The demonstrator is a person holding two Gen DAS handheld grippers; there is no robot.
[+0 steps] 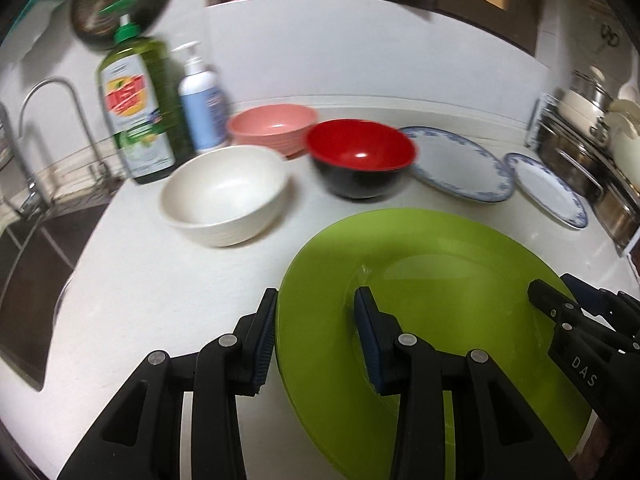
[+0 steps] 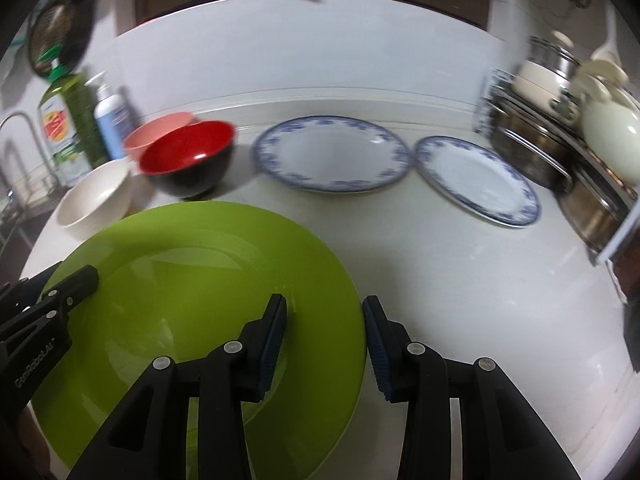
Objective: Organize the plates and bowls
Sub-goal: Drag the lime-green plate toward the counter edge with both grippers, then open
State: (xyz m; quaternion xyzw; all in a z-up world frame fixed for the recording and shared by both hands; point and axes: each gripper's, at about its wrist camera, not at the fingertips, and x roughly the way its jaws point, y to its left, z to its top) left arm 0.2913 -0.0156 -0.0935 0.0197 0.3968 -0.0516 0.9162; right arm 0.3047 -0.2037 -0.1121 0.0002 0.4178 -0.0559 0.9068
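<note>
A large green plate (image 1: pixel 432 280) lies on the white counter, also in the right wrist view (image 2: pixel 192 264). My left gripper (image 1: pixel 316 336) is open, its jaws straddling the plate's left rim. My right gripper (image 2: pixel 326 344) is open, its jaws straddling the plate's right rim. Behind stand a cream bowl (image 1: pixel 224 196), a pink bowl (image 1: pixel 272 124) and a red-and-black bowl (image 1: pixel 360 160). Two blue-rimmed white plates (image 2: pixel 332 152) (image 2: pixel 476 180) lie at the back right.
A green soap bottle (image 1: pixel 136 108) and a blue pump bottle (image 1: pixel 202 104) stand at the back left by the sink (image 1: pixel 28 280) and faucet (image 1: pixel 48 92). A rack with steel pots (image 2: pixel 560 144) stands at the right. The counter (image 2: pixel 460 280) has bare surface right of the green plate.
</note>
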